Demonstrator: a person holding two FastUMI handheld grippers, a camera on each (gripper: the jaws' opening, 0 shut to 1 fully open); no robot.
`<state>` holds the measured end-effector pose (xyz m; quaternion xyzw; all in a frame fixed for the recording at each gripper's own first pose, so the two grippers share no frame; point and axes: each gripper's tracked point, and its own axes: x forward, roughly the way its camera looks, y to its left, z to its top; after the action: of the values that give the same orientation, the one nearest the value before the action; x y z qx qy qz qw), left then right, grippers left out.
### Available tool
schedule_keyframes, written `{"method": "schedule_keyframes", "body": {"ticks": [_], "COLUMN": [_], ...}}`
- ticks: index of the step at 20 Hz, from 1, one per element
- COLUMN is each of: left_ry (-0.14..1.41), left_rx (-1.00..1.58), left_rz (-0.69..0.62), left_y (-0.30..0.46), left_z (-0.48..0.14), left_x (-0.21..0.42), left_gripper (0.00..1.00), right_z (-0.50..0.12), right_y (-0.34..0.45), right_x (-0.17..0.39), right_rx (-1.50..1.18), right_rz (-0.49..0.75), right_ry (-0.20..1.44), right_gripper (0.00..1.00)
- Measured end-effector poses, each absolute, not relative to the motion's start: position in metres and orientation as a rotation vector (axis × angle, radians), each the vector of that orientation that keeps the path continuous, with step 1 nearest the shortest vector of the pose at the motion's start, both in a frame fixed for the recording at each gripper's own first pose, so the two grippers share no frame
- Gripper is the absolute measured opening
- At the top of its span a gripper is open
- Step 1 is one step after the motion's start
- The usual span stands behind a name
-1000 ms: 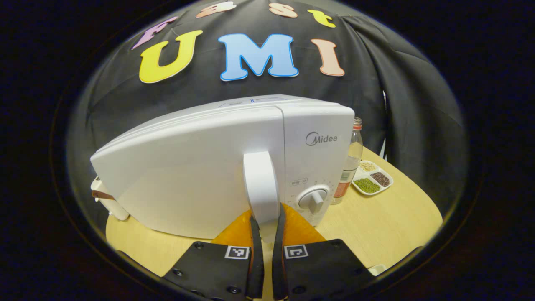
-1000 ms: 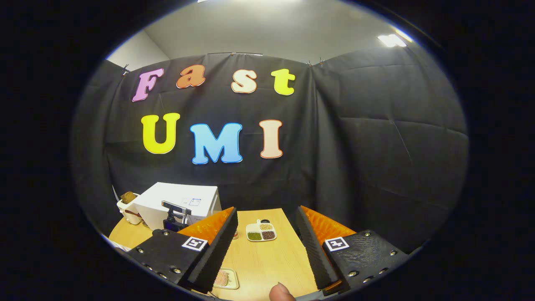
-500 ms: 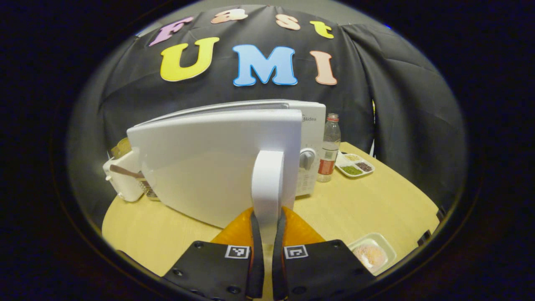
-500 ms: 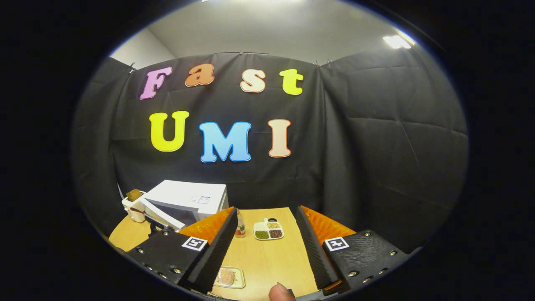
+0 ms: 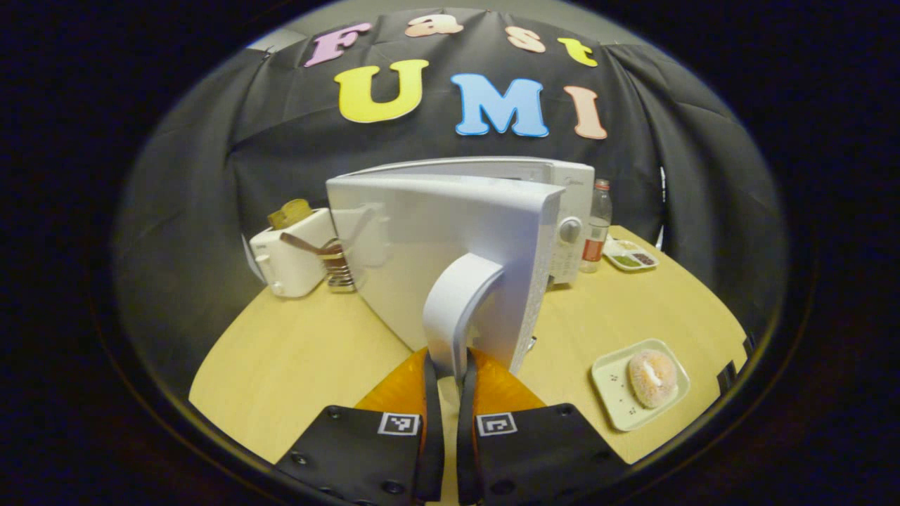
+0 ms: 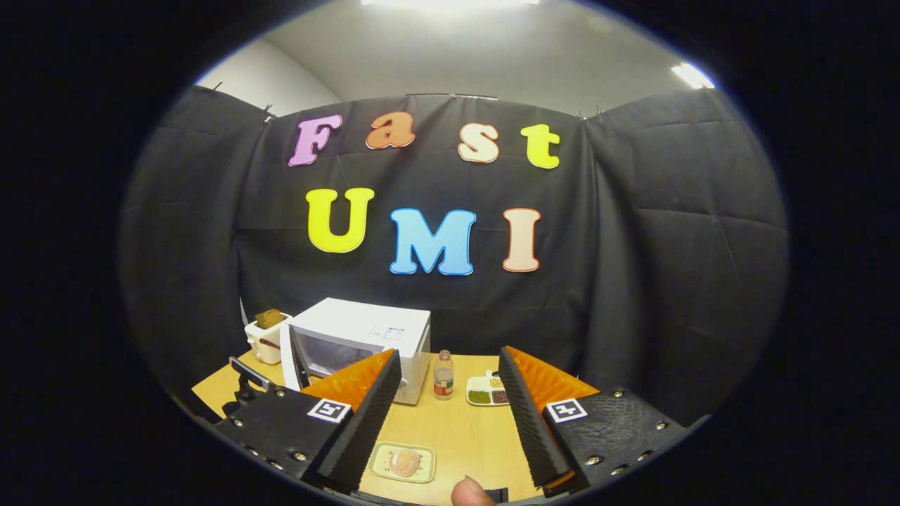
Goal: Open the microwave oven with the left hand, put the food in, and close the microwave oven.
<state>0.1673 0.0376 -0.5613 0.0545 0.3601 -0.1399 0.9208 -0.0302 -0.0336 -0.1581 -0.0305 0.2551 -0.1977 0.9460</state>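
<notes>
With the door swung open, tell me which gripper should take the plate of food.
Right. The right gripper is open and empty above the plate of food, which lies on the table just ahead of it. The left gripper is shut on the microwave door handle, holding the door.

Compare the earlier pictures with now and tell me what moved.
The microwave door has swung from shut to wide open, pulled by the left gripper, which stays clamped on the door handle. The cavity now shows in the right gripper view. The right gripper stays open above the table, holding nothing. The food on its plate, the bottle and the toaster have not been touched.
</notes>
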Motion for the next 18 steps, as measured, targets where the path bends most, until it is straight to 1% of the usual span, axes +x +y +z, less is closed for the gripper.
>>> {"method": "schedule_keyframes", "body": {"ticks": [1,4,6,9,11,13,17,18], "left_ry": [0.749,0.778,0.798,0.788,0.762,0.752,0.721,0.717], "left_rx": [0.108,0.146,0.132,0.112,0.127,0.12,0.08,0.082], "left_rz": [-0.267,-0.242,-0.225,-0.245,-0.285,-0.307,-0.36,-0.369], "left_y": [0.05,0.082,0.099,0.107,0.11,0.123,0.157,0.169], "left_z": [-0.56,-0.56,-0.561,-0.56,-0.558,-0.56,-0.561,-0.561], "left_x": [0.165,0.161,0.161,0.16,0.158,0.16,0.165,0.169], "left_gripper": [0.16,0.15,0.16,0.14,0.16,0.15,0.15,0.15], "right_z": [-0.16,-0.17,-0.178,-0.183,-0.204,-0.228,-0.286,-0.303], "right_y": [-0.028,-0.015,-0.009,0.0,0.006,0.013,0.024,0.024], "right_x": [-0.034,-0.052,-0.065,-0.071,-0.068,-0.059,-0.043,-0.045], "right_rx": [-0.064,-0.032,0.024,0.075,0.074,0.061,0.052,0.051], "right_rz": [-0.382,-0.358,-0.372,-0.407,-0.435,-0.469,-0.527,-0.546], "right_ry": [0.52,0.526,0.561,0.577,0.617,0.663,0.788,0.824], "right_gripper": [0.86,0.86,0.86,0.86,0.86,0.9,0.9,0.88]}}
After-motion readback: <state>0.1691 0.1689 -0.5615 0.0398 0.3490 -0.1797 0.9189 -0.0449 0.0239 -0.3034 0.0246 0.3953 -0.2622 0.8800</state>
